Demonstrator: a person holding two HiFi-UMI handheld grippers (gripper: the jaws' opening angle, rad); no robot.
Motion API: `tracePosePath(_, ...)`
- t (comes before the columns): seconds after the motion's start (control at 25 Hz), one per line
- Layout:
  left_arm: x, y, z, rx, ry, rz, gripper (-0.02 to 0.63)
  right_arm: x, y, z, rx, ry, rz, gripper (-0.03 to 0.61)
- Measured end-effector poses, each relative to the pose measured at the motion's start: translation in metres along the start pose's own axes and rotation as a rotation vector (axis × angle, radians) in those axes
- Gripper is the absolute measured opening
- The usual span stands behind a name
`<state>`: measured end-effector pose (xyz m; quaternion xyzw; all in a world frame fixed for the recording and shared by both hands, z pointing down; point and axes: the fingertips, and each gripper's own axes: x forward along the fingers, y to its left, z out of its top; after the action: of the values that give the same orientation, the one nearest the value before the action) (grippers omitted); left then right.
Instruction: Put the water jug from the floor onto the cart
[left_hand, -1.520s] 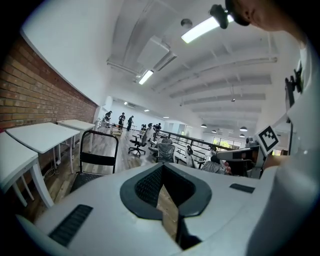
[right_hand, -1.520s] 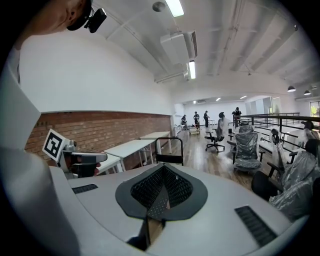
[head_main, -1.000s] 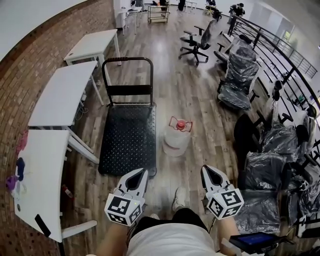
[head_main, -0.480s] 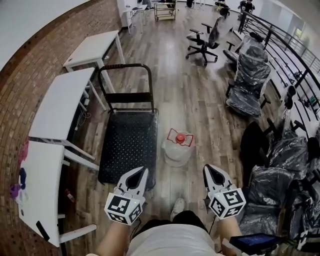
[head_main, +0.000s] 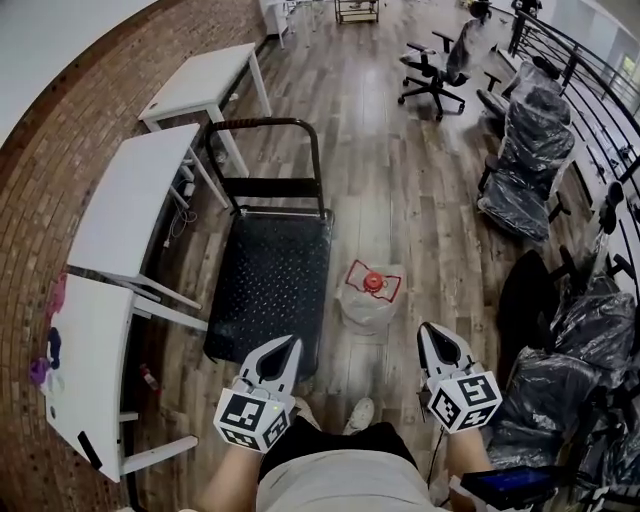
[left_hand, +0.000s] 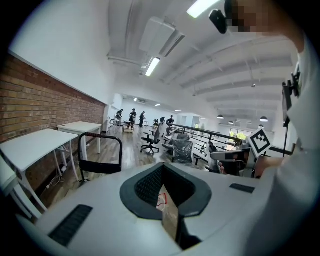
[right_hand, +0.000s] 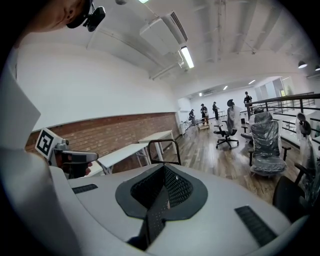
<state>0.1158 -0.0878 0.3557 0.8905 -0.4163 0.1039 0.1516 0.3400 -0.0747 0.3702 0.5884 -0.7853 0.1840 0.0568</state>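
The clear water jug (head_main: 369, 298) with a red cap and red handle stands upright on the wood floor, just right of the black flat cart (head_main: 272, 283). The cart's deck is bare, and its push handle (head_main: 272, 158) stands at the far end. My left gripper (head_main: 291, 343) hovers over the cart's near right corner, and its jaws show a narrow gap with nothing in it. Through that gap a sliver of the jug (left_hand: 161, 201) shows in the left gripper view. My right gripper (head_main: 429, 331) hangs shut and empty, nearer than the jug and to its right.
White desks (head_main: 130, 195) line the brick wall at the left. Plastic-wrapped office chairs (head_main: 528, 170) stand along the railing at the right. My shoe (head_main: 360, 412) is on the floor between the grippers. Several people stand far down the hall (left_hand: 131, 116).
The person has walked forward. The jug and cart sit lower and closer in the head view, and both grippers have come nearer to them. Neither gripper has taken hold of anything.
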Motion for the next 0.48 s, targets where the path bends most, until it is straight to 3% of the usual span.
tracePosePath(0.48, 0.022, 0.063, 0.028, 0.017, -0.032, -0.093, -0.002, 0.046, 0.039, 0.022, -0.023, -0.006, -0.069, 0.002)
